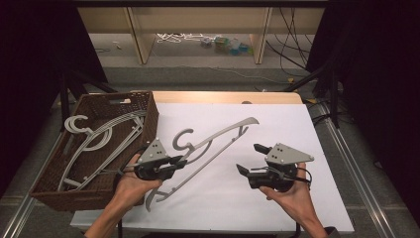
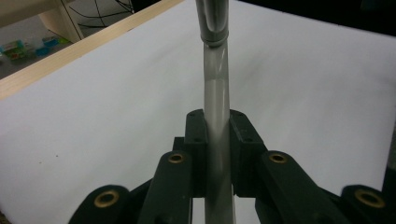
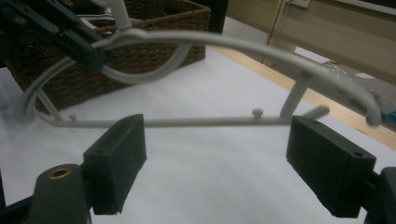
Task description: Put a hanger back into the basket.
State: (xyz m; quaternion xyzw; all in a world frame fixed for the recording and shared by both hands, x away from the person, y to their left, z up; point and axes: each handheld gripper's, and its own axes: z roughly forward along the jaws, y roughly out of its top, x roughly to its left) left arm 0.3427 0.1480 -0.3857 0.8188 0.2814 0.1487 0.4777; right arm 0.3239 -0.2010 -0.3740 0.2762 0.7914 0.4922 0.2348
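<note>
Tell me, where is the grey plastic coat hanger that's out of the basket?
In the high view the grey plastic coat hanger sits mid-table over the white sheet, right of the brown wicker basket, clamped in the left gripper.

Wicker basket (image 1: 148, 111) at table's left, hangers (image 1: 99, 136) inside.

Grey hanger (image 2: 215, 107) blurred in left gripper view, cut off at 12 o'clock edge. Basket (image 3: 140, 51) cropped at 12 o'clock in right gripper view. Floor clutter (image 1: 223, 43) too small to identify.
</note>
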